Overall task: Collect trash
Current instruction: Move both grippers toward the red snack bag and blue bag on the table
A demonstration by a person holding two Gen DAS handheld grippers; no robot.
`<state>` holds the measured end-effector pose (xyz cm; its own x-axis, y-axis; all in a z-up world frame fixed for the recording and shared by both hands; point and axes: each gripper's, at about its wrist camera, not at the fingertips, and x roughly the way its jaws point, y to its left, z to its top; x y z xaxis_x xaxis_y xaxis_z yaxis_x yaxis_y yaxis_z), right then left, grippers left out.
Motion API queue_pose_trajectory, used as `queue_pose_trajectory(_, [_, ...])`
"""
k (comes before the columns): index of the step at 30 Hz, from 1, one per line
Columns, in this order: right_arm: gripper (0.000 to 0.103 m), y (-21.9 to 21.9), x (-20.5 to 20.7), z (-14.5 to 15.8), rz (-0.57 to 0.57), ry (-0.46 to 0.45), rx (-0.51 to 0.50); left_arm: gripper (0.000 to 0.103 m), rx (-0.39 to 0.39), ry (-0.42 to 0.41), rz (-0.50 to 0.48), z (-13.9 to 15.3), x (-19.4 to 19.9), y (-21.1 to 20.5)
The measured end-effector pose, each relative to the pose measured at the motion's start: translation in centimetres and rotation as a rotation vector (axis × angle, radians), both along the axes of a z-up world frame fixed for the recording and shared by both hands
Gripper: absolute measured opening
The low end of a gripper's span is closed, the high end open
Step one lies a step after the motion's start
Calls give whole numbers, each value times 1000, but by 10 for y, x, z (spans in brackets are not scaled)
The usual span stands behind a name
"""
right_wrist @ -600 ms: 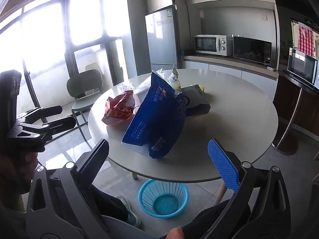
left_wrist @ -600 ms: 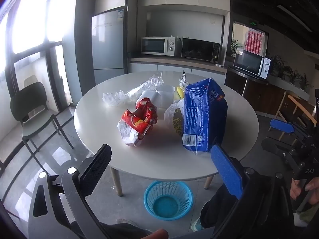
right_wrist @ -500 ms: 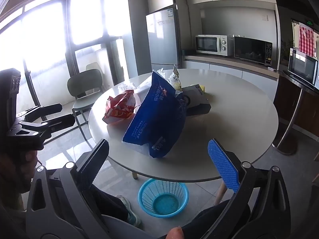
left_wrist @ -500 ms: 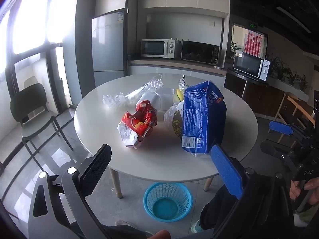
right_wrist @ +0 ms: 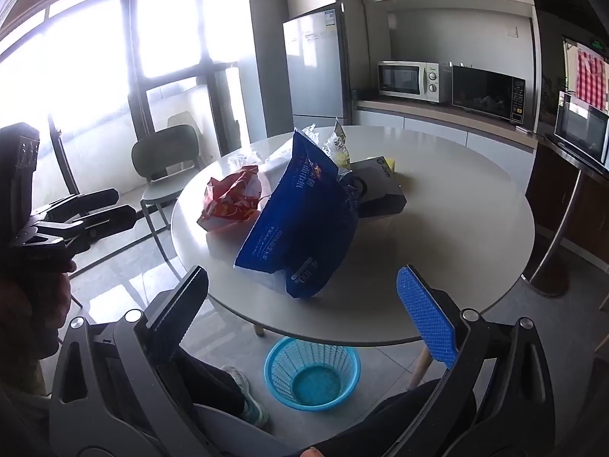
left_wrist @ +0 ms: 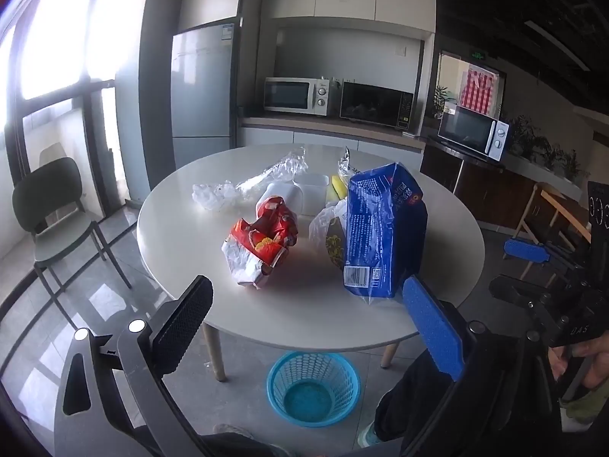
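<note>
Centrally on the round white table (left_wrist: 312,316) lies the trash: a tall blue plastic bag (left_wrist: 382,228) printed with white Chinese characters and a barcode label low on its side stands upright near the front edge, and a crumpled red-and-white snack wrapper (left_wrist: 262,243) lies just to its left. Behind them sit a white plastic container (left_wrist: 310,186), crinkled clear plastic wrap (left_wrist: 251,186), a yellow item (left_wrist: 338,186) and a silvery foil packet (right_wrist: 337,144). From the right wrist view a flat black box (right_wrist: 378,186) with white lettering too small to read lies behind the blue bag. Under the table's front edge a round light-blue mesh plastic basket (left_wrist: 313,388) stands on the grey tiled floor.

Both tongs hover short of the table, tilted downward toward it, touching nothing. The left tongs (left_wrist: 304,327) stand wide apart, one black pad and one blue pad, with nothing between them. The right tongs (right_wrist: 300,316) are likewise spread wide and hold nothing. The person's hand (left_wrist: 588,358) grips the right tool's handle at the left view's edge; letters on that tool read "DAS".

Beyond stand a dark green chair (left_wrist: 53,205), a silver refrigerator (left_wrist: 201,87) and microwaves (left_wrist: 297,95) on the counter.
</note>
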<state>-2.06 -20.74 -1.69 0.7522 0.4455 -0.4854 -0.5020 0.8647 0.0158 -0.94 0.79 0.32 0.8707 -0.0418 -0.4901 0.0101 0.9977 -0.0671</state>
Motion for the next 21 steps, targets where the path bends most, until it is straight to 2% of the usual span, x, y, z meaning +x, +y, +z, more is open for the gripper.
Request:
queue_pose_trajectory(3, [95,-1,0,-1,-6,5,4,98,-30,10,0,0,4,5])
queue_pose_trajectory(7, [95,-1,2,-3,-13,3,-8,97,11,3,14,1,4,3])
queue_pose_trajectory(21, [95,-2,4,-2,-7,9,-6,97,20,3,40,2,8,7])
